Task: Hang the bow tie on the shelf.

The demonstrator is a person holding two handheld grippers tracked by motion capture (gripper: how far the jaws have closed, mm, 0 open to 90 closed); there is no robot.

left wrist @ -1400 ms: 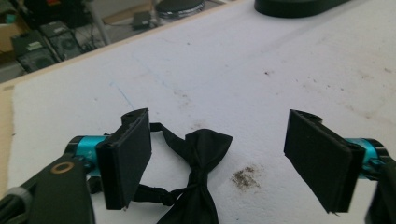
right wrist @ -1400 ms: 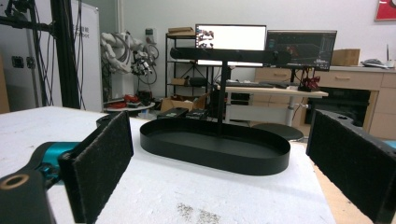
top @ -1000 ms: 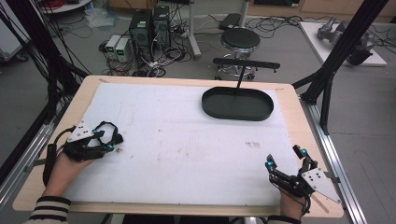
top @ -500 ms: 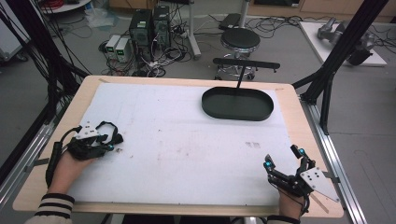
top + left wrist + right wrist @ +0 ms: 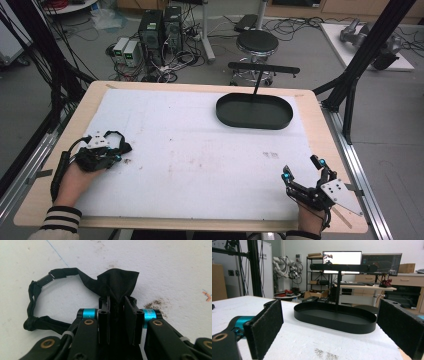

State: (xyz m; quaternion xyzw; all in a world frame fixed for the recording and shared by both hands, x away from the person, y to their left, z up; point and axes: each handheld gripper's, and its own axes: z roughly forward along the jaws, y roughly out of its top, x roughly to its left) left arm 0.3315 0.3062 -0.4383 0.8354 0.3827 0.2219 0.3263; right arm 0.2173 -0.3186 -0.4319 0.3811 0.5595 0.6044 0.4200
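Two claws sit on the table [image 5: 150, 105]: the left claw [image 5: 117, 312] is clenched on a black cloth [image 5: 117, 281] with strap, barely shifted since a second ago; the right claw [image 5: 305, 175] stays released, facing the tray [image 5: 334, 320].

My left hand-held gripper [image 5: 107, 151] sits at the near left of the counter [image 5: 60, 165], on the mat [image 5: 190, 150] that covers most of it. A cloth [image 5: 117, 282] lies pinched between its jaws, and the strap [image 5: 37, 300] loops off to one side, flat on the mat. My right hand-held gripper [image 5: 303, 171] is at the near right corner, jaws well apart. The tray [image 5: 254, 111] sits far right on the mat, well apart from both. Behind the counter stands a stool [image 5: 256, 44].
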